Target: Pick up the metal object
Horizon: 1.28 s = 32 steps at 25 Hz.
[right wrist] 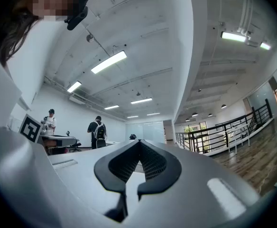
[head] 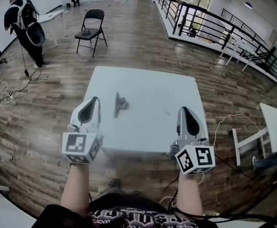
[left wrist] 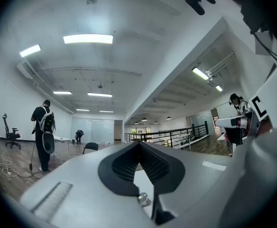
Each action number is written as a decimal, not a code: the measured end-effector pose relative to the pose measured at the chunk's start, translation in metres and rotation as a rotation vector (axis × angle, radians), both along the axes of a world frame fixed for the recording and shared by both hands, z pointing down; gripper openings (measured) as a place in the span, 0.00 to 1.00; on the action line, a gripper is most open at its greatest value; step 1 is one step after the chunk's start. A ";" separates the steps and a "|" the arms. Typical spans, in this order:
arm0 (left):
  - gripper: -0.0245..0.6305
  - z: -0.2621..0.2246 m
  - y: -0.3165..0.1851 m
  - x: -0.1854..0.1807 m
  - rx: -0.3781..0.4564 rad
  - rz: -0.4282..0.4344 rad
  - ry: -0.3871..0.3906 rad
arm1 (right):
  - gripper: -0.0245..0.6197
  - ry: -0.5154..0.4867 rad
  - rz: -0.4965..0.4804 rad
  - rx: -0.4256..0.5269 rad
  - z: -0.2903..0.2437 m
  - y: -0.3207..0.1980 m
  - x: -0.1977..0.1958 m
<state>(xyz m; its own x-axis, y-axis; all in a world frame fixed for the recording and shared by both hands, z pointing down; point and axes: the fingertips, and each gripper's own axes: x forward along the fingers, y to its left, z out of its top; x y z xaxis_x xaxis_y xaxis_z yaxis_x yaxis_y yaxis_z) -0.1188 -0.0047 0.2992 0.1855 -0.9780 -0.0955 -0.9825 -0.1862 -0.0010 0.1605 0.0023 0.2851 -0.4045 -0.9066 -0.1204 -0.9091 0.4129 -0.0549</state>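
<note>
A grey metal object (head: pixel 119 104), a flat bar with a small block on its side, lies on the white table (head: pixel 152 87), left of centre. My left gripper (head: pixel 93 100) hovers at the table's front left, a short way left of the object, its jaws shut and holding nothing. My right gripper (head: pixel 186 110) is at the front right, well apart from the object, jaws shut and holding nothing. In the left gripper view the dark pads (left wrist: pixel 129 165) meet at the tips; in the right gripper view the pads (right wrist: pixel 152 163) meet too. Both gripper views point up toward the ceiling.
A black folding chair (head: pixel 91 30) stands beyond the table. A person with a backpack (head: pixel 27 25) stands at the far left by another white table (head: pixel 50 17). A black railing (head: pixel 209 25) runs along the right. Cables lie on the wooden floor at left and right.
</note>
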 end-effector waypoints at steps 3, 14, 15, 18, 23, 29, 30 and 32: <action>0.03 0.000 0.000 0.005 0.004 0.004 0.000 | 0.05 -0.001 -0.008 0.004 0.001 0.001 0.001; 0.03 0.006 0.000 0.021 0.002 0.029 -0.029 | 0.05 -0.042 -0.046 -0.005 0.011 -0.010 0.005; 0.03 0.009 -0.005 0.020 -0.004 0.035 -0.030 | 0.05 -0.042 -0.047 -0.009 0.013 -0.014 0.003; 0.03 0.015 -0.026 0.015 -0.023 0.054 -0.035 | 0.05 -0.042 -0.044 -0.019 0.020 -0.032 -0.003; 0.03 0.023 -0.069 0.013 -0.015 0.117 -0.062 | 0.05 -0.045 -0.007 -0.021 0.027 -0.069 -0.008; 0.03 0.040 -0.114 0.017 -0.056 0.227 -0.105 | 0.05 -0.038 0.033 -0.026 0.029 -0.109 -0.011; 0.03 0.045 -0.121 0.016 -0.055 0.236 -0.121 | 0.05 -0.039 0.040 -0.027 0.030 -0.114 -0.011; 0.03 0.053 -0.133 0.014 -0.060 0.254 -0.138 | 0.05 -0.039 0.050 -0.029 0.032 -0.124 -0.011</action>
<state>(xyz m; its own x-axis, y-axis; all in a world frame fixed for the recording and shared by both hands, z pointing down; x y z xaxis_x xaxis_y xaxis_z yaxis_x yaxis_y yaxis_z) -0.1048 -0.1377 0.3520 0.4326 -0.9016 0.0046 -0.8956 -0.4303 -0.1125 0.1497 -0.1218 0.3171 -0.3541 -0.9288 -0.1089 -0.9255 0.3648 -0.1019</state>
